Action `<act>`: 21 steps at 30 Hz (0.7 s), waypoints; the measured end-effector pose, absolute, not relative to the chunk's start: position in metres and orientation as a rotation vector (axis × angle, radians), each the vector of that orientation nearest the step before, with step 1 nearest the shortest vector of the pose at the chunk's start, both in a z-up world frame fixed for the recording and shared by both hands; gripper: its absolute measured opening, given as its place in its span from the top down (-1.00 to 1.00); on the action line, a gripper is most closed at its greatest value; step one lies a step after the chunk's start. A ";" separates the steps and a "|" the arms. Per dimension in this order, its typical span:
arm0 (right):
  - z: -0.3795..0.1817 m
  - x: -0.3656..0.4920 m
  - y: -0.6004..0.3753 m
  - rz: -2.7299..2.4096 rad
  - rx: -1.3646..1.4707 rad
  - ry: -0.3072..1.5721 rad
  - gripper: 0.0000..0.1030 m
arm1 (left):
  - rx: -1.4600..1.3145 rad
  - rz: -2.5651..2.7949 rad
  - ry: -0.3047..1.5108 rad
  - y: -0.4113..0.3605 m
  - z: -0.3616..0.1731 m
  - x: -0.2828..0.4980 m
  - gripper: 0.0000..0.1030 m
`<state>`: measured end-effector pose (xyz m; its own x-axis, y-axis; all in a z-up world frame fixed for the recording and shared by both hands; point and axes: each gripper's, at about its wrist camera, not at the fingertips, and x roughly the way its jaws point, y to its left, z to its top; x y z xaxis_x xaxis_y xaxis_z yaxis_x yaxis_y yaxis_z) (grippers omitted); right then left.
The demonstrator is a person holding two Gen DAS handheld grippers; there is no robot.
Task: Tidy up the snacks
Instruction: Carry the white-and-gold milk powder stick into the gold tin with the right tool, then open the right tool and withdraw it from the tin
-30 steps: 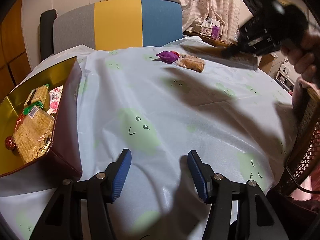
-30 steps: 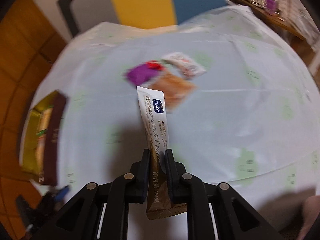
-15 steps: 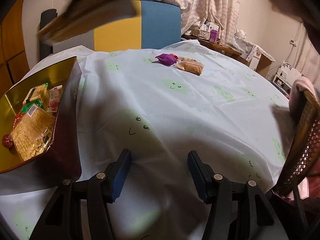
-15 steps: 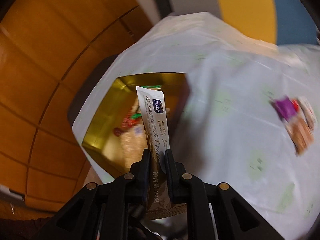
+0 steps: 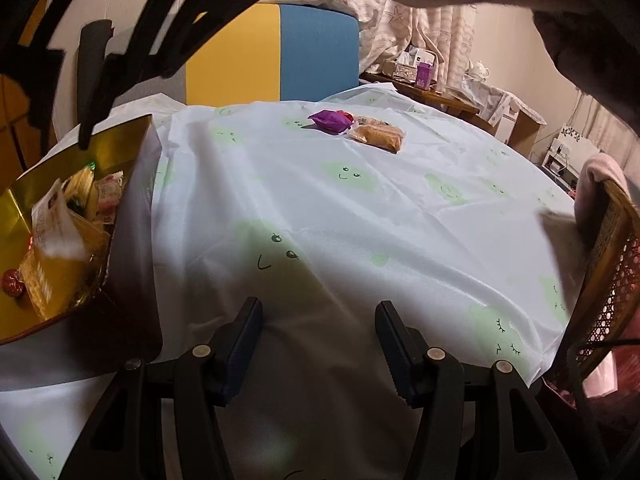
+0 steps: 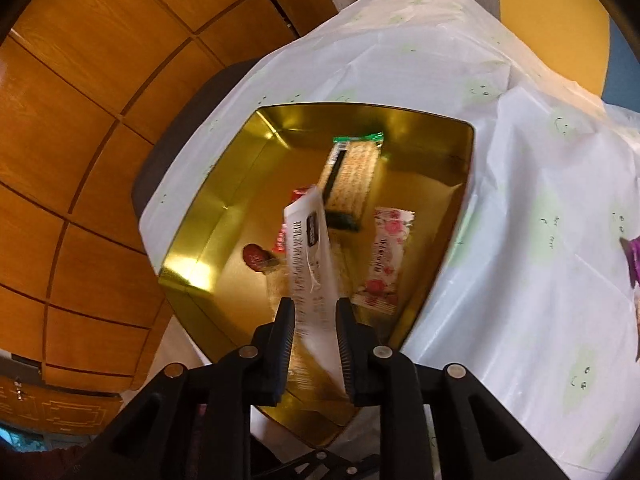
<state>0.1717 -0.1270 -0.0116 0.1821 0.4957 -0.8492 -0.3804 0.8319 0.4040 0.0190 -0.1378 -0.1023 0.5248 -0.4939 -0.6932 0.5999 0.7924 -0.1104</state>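
A gold tin box (image 6: 224, 208) stands at the table's left edge, holding several snacks: a cracker pack (image 6: 352, 176), a pink floral packet (image 6: 384, 256), a red candy (image 6: 254, 257). My right gripper (image 6: 315, 308) hovers above the box with its jaws parted; the white stick packet (image 6: 310, 248) is loose and blurred between them, dropping into the box. The packet also shows in the left wrist view (image 5: 54, 220) inside the box (image 5: 116, 148). My left gripper (image 5: 319, 316) is open and empty, low over the tablecloth. A purple snack (image 5: 330, 120) and an orange snack (image 5: 378, 136) lie at the far side.
The round table has a white cloth with green smiley faces (image 5: 348, 172). A grey, yellow and blue chair back (image 5: 276, 48) stands behind it. A wicker chair (image 5: 612, 264) is at the right. Wooden panels (image 6: 80, 120) are left of the box.
My right gripper has swung from the table's middle to above the gold box and opened, letting go of the stick packet, which falls into the box. My left gripper has not moved.
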 end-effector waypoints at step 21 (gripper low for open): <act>-0.010 0.131 -0.299 0.277 0.057 1.174 0.59 | 0.153 -0.642 0.792 -0.139 -0.102 0.019 -0.15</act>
